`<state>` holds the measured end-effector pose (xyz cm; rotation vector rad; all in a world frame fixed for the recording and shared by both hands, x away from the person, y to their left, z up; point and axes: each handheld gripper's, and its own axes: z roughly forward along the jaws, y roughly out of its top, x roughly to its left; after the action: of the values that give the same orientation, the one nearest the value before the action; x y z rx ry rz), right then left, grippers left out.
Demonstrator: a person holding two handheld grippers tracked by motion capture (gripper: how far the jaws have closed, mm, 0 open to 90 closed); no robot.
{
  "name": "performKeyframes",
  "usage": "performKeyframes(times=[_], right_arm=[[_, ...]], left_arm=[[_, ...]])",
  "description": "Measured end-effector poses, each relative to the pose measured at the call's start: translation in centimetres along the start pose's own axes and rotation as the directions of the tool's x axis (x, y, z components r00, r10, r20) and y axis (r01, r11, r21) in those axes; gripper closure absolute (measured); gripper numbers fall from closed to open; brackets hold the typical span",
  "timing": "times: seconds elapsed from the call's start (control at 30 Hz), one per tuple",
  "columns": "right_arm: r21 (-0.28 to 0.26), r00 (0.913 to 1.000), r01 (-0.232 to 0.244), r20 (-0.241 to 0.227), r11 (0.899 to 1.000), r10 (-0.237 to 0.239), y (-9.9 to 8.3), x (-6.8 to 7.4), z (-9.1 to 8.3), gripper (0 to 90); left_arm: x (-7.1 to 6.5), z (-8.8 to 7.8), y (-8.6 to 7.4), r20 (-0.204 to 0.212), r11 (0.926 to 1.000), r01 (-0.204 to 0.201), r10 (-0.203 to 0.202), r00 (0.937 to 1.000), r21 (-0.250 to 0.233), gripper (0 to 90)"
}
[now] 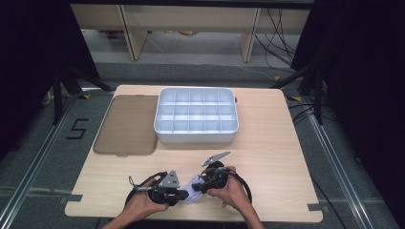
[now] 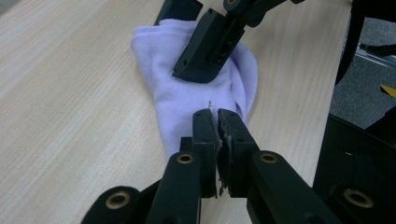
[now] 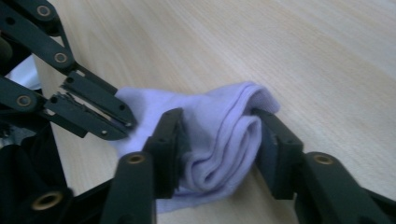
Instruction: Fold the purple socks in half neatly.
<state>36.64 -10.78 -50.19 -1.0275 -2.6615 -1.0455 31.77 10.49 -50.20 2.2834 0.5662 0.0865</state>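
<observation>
Near the table's front edge, two hands hold the left gripper and right gripper tip to tip over a pale lilac cloth. Farther back sit a white compartment tray and, beside it, a brown lid.

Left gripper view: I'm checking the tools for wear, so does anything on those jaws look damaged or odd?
Yes. The left hand-held gripper is shut on the lilac cloth, and the inner pad faces look frayed and chipped, with ragged pale edges along the seam where they meet. The right hand-held gripper grips the bunched cloth too.
</observation>
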Motion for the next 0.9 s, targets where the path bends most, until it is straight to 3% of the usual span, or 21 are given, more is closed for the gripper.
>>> performKeyframes(times=[0.07, 0.17, 0.23, 0.33, 0.47, 0.53, 0.67, 0.77, 0.9], right_arm=[[-0.006, 0.9999, 0.002, -0.012, 1.000, -0.002, -0.1, 0.0, 0.1, 63.0], [-0.009, 0.9997, -0.012, -0.022, 1.000, 0.012, -0.2, 0.1, 0.0, 67.5], [-0.011, 0.9997, -0.015, -0.021, 1.000, 0.015, -0.3, 0.2, -0.1, 69.1], [-0.023, 0.9996, -0.013, -0.026, 1.000, 0.013, -0.3, 0.2, -0.1, 70.8], [-0.027, 1.0000, -0.003, -0.005, 1.000, 0.003, -0.4, 0.6, -0.2, 72.0], [-0.024, 1.0000, 0.009, 0.003, 1.000, -0.009, -0.3, 0.7, -0.3, 72.3], [-0.030, 0.9996, 0.027, 0.010, 0.999, -0.027, -0.3, 0.8, -0.3, 72.8], [-0.023, 0.9992, 0.024, 0.034, 0.999, -0.023, -0.2, 1.0, -0.4, 73.0], [-0.028, 0.9978, 0.059, 0.032, 0.998, -0.058, -0.2, 1.2, -0.4, 73.1]], left_arm=[[0.1, -0.1, 0.0, -0.002, 0.9999, -0.014, 0.014, 0.9999, 0.008, 84.8], [0.0, 0.1, 0.0, 0.012, 0.9996, 0.027, -0.027, 0.9996, -0.006, 84.4], [0.2, -0.1, 0.1, 0.017, 1.0000, 0.009, -0.009, 0.9998, 0.002, 82.6], [0.1, -0.3, 0.0, 0.050, 0.9994, 0.025, -0.024, 0.9985, -0.024, 72.6], [0.0, -1.3, -0.1, 0.042, 0.9976, 0.046, -0.044, 0.9982, -0.053, 59.9], [0.1, -2.1, -0.4, 0.028, 0.9957, 0.055, -0.053, 0.9982, -0.075, 54.6], [0.7, -3.3, -1.4, -0.006, 0.9955, 0.061, -0.061, 0.9981, -0.073, 43.5], [1.0, -3.7, -2.2, -0.025, 0.9929, 0.092, -0.094, 0.9952, -0.075, 39.7], [1.3, -4.2, -3.3, -0.063, 0.9906, 0.124, -0.128, 0.9898, -0.056, 35.4]])
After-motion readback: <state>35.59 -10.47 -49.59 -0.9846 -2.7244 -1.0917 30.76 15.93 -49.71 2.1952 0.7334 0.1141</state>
